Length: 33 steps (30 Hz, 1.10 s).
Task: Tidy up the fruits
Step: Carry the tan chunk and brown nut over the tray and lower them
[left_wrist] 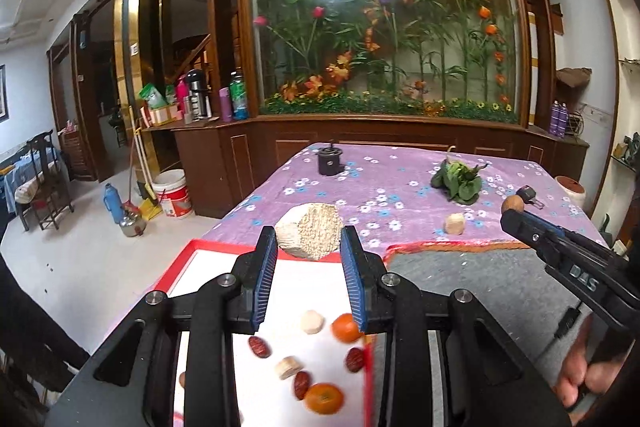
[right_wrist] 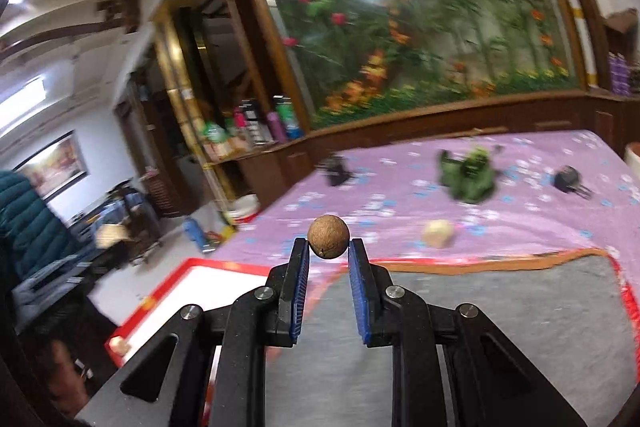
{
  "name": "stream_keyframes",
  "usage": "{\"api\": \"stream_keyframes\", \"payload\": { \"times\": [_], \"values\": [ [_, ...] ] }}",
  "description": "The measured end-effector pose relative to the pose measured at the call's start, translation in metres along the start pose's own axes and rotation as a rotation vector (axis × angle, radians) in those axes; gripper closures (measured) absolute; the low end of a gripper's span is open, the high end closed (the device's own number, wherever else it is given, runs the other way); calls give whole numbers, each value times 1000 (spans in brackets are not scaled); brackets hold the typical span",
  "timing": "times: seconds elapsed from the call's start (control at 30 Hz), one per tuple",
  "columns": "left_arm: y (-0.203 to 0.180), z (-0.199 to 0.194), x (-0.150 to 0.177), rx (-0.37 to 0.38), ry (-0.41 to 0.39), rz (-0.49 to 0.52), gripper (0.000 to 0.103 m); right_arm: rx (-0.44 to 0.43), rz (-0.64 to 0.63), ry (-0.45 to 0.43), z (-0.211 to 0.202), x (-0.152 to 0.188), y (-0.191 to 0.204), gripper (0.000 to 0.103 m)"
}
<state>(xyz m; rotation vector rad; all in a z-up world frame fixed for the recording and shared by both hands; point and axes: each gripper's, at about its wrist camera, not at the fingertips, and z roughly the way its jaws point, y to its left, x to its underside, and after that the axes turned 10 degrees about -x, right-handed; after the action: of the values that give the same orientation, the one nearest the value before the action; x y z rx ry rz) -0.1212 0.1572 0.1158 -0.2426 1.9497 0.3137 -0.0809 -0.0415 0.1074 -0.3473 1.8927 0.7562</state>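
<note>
We see a white tray (left_wrist: 208, 267) with a red rim, our landmark. In it lie 2 orange fruits (left_wrist: 346, 327), 3 red dates (left_wrist: 260, 346) and 2 pale slices (left_wrist: 312, 321). Above its far edge our left gripper (left_wrist: 308, 247) pinches a pale faceted chunk (left_wrist: 310, 231). Right of the tray, our right gripper (right_wrist: 328, 247) clasps a small brown round fruit (right_wrist: 328, 235). Beyond the tray, 1 pale piece (left_wrist: 454, 225) waits on the purple cloth (left_wrist: 380, 179). We judge sorting roughly 2/3 done.

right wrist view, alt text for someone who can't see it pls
The right gripper holds a small round brown fruit between its blue-padded fingertips, above a purple floral tablecloth. A red-rimmed white tray lies lower left.
</note>
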Motion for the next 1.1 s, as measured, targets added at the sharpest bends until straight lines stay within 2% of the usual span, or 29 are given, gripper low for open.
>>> {"api": "stream_keyframes", "payload": {
  "times": [0.13, 0.33, 0.57, 1.1],
  "values": [
    [16, 6, 11, -16, 25, -23, 73, -88, -6, 47, 13, 16, 37, 83],
    [40, 10, 22, -58, 42, -50, 73, -132, -58, 123, 36, 43, 74, 83],
    [60, 23, 34, -88, 79, -80, 73, -150, -71, 180, 53, 65, 83, 83],
    [71, 40, 46, -105, 125, -82, 73, -163, -62, 198, 65, 69, 85, 83]
  ]
}}
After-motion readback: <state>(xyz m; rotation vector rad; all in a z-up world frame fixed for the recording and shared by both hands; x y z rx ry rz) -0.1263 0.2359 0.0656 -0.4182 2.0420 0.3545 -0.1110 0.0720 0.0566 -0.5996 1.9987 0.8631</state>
